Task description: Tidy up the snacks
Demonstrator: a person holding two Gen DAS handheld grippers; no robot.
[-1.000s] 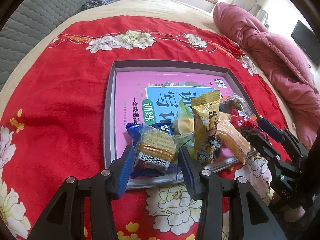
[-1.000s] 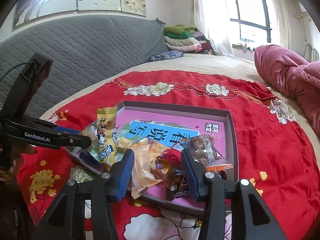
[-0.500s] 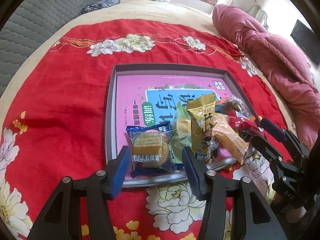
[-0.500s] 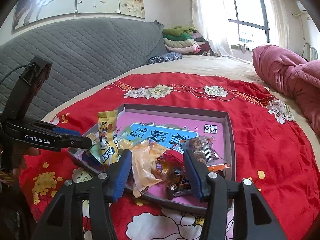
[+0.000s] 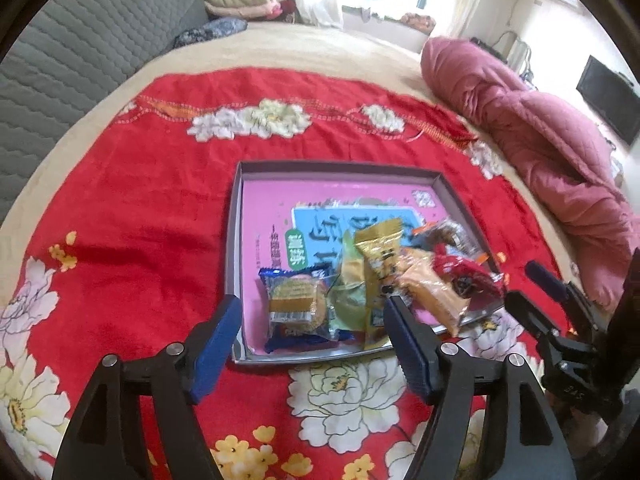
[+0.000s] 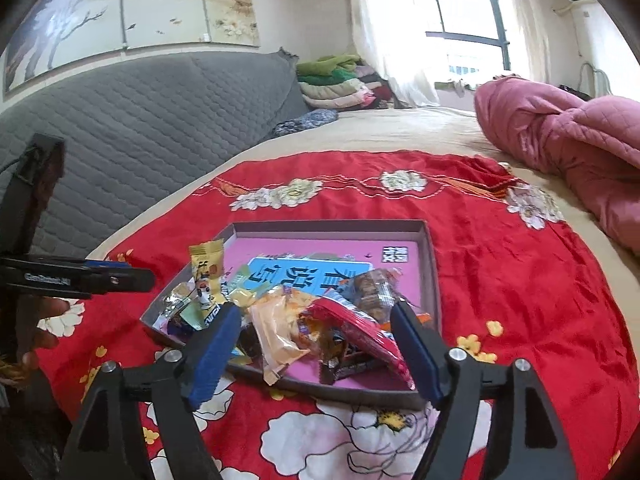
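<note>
left gripper (image 5: 312, 334) jaws were opening, nothing pinched; blue-wrapped cake (image 5: 298, 309) lay free in grey tray (image 5: 236, 240), near corner. right gripper (image 6: 316, 346) jaws also opening, empty, above red packet (image 6: 362, 330) and orange packet (image 6: 276, 328) in snack heap. advice: clear wrappers fully before retreat, avoid snagging edges.

A red floral blanket (image 5: 160, 208) covers the bed; beyond it lie a pink quilt (image 5: 552, 148), folded clothes (image 6: 340, 84) and a grey headboard (image 6: 152, 120).
</note>
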